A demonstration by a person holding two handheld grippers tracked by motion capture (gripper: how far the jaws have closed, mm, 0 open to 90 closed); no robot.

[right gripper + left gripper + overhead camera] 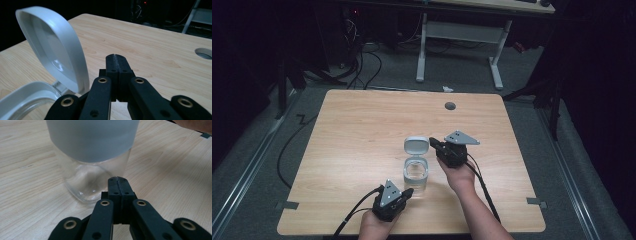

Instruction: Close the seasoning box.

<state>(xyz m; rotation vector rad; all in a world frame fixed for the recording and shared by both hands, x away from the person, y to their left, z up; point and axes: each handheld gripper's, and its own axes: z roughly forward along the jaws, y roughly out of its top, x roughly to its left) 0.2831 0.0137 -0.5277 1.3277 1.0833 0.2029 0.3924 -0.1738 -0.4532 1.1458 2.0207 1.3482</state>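
A dim lab or test room set up for recording.

A light wooden table with a round grommet hole (pixel 450 106) stands on grey carpet (pixel 532 125), black cables (pixel 292 145) trailing across the floor at left. Beyond it, a white-legged metal desk frame (pixel 496 65) and dark equipment with tangled wiring (pixel 354 30) fill the far side.

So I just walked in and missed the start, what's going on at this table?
A person is working with a gripper in each hand on a clear jar standing on the wooden table. Its white hinged lid is flipped open and stands up at the far side. The left gripper sits closed against the jar's lower near side, without gripping it. The right gripper is also closed, right beside the raised lid; whether it touches it I cannot tell.
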